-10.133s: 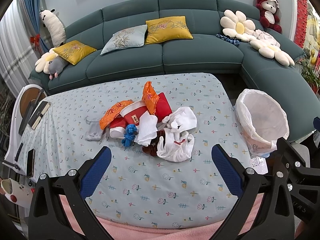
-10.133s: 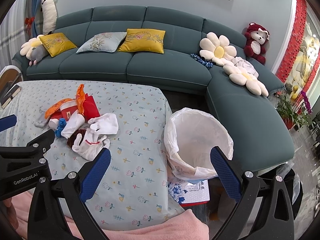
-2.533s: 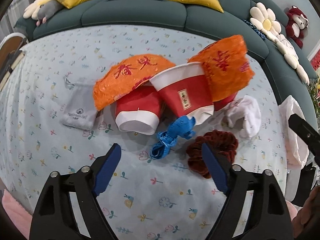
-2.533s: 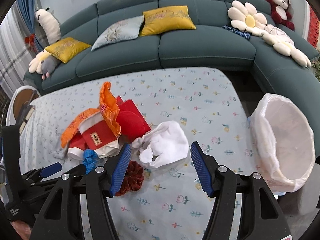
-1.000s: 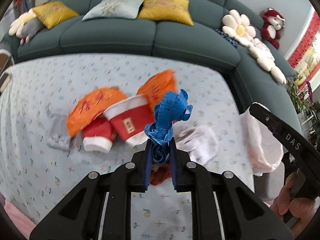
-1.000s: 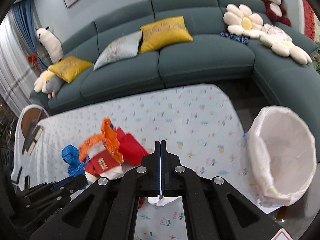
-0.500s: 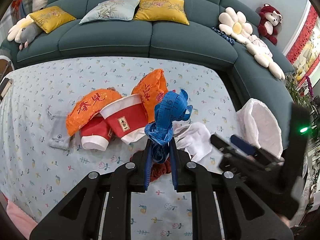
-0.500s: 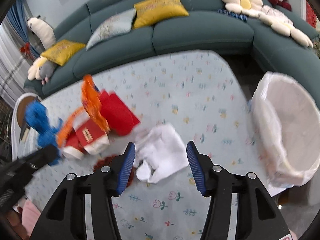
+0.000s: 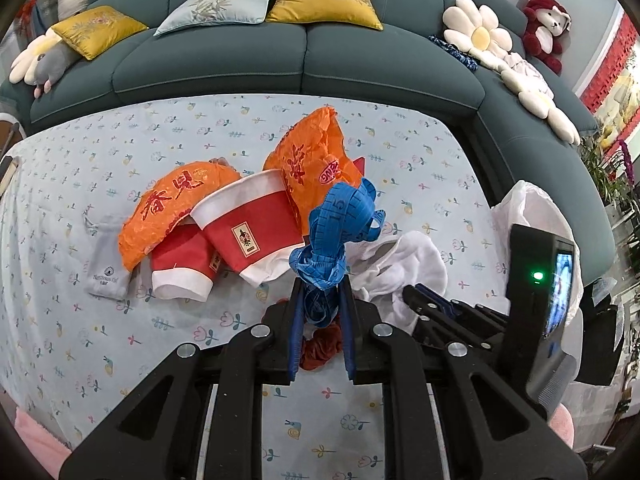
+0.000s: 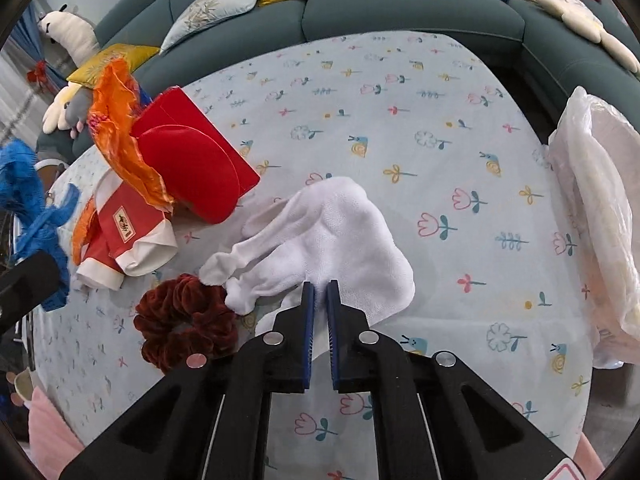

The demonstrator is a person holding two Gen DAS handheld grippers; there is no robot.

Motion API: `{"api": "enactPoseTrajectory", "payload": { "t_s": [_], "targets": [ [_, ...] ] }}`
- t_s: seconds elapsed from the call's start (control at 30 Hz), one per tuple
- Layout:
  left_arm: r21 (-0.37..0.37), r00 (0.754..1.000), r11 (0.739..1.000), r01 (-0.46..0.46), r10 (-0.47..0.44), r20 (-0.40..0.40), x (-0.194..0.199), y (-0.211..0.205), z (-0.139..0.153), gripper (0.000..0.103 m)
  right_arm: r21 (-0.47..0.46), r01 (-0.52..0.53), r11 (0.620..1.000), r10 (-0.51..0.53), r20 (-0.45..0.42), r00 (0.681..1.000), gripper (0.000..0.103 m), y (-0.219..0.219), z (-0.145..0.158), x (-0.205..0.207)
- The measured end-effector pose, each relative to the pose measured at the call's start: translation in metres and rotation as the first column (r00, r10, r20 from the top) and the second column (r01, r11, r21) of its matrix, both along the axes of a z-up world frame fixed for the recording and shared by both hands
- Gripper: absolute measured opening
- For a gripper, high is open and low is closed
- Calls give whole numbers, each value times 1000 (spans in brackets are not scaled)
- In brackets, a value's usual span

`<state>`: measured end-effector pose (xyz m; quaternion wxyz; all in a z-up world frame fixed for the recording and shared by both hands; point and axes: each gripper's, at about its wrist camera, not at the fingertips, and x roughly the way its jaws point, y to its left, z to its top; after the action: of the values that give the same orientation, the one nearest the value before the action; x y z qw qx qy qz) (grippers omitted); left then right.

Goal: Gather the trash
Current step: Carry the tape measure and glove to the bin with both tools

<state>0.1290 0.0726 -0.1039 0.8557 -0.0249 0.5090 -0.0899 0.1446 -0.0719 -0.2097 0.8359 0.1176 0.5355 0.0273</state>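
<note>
My left gripper is shut on a crumpled blue measuring tape and holds it above the table. The tape also shows at the left edge of the right wrist view. My right gripper is shut on the near edge of a white plastic bag lying on the flowered tablecloth. The right gripper also shows low in the left wrist view, beside the white bag. A dark red scrunchie lies just left of the right gripper. The bin lined with a white bag stands at the table's right edge.
Red paper cups, orange wrappers and a grey pouch lie in a pile at mid table. A red box sits behind the white bag. A green sofa with cushions runs along the back.
My right gripper has dropped to the table and shut on the white bag's edge; half a second ago it was open above it. My left gripper still holds the blue tape aloft.
</note>
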Motion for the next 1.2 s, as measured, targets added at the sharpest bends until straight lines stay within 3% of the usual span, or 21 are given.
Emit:
{"api": "enactPoseTrajectory", "payload": {
  "t_s": [0.3, 0.73, 0.97, 1.2],
  "targets": [
    [-1, 999, 1000, 29, -29, 42, -7, -19, 20, 16, 24, 65, 998, -68, 147, 987, 4, -35, 62, -15],
    [-5, 969, 982, 189, -185, 160, -17, -108, 80, 16, 36, 162, 986, -164, 376, 912, 4, -119, 176, -55],
    [-6, 940, 956, 293, -287, 186, -20, -168, 96, 16, 21, 217, 976, -205, 420, 884, 4, -161, 199, -74],
    [-7, 906, 923, 384, -376, 197, -24, -223, 100, 16, -3, 270, 963, -243, 425, 872, 4, -204, 201, -86]
  ]
}}
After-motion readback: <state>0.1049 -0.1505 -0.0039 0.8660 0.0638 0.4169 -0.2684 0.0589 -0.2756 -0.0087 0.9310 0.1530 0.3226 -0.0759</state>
